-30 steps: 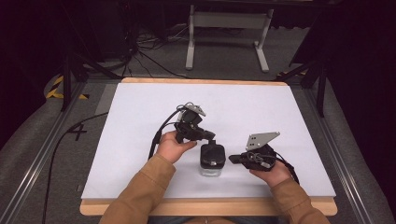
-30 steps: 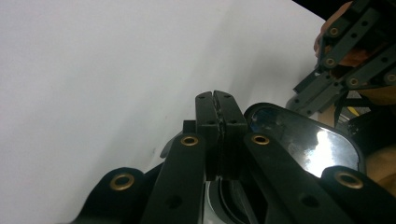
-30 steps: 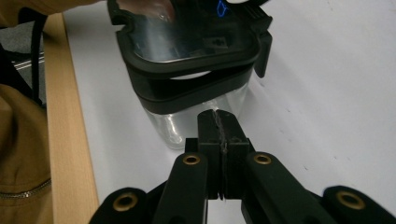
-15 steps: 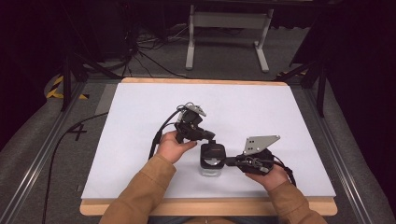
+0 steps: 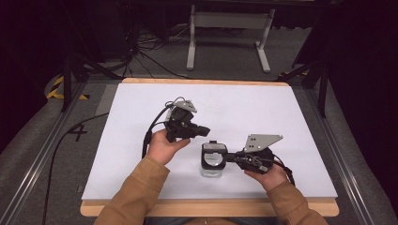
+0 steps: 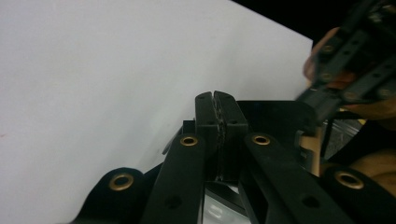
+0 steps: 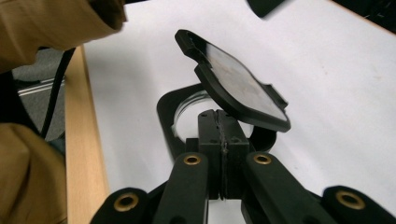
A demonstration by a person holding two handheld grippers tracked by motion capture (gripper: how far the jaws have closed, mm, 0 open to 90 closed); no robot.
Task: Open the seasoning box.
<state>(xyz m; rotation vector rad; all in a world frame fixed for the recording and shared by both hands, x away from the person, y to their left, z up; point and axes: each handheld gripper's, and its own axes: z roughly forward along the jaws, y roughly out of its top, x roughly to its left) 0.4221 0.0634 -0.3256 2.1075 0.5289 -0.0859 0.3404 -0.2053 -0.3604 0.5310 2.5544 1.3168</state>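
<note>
Container: a small clear container (image 5: 213, 161) with a black rim stands on the white sheet, in the near middle part of the counter, between the person's two hands. In the right gripper view its round opening (image 7: 189, 112) is seen just beyond the jaw tips.
Lid: a flat black lid (image 7: 233, 84) with a shiny pane is hinged open and stands tilted above the opening. In the high view it is too small to tell apart from the rim.
Right tool: the right tool (image 5: 231, 158) lies almost level and points to the person's left, with its tips at the right edge of the container rim. In the right gripper view the jaws are pressed together (image 7: 219, 126). Whether they pinch a thin part of the rim or the hinge, I cannot tell.
Left tool: the left tool (image 5: 202, 131) is held just behind and to the left of the container, apart from it, and points to the person's right. In the left gripper view the jaws (image 6: 218, 109) are pressed together with nothing between them.
Hands: the left hand (image 5: 164, 145) and the right hand (image 5: 267, 174) hold the tools; both sleeves are tan.
Counter: the counter (image 5: 206, 207) has a wooden edge and carries a white sheet (image 5: 244, 108).
Background: a grey floor with cables and a metal stand (image 5: 227, 33) lies beyond the far edge.
</note>
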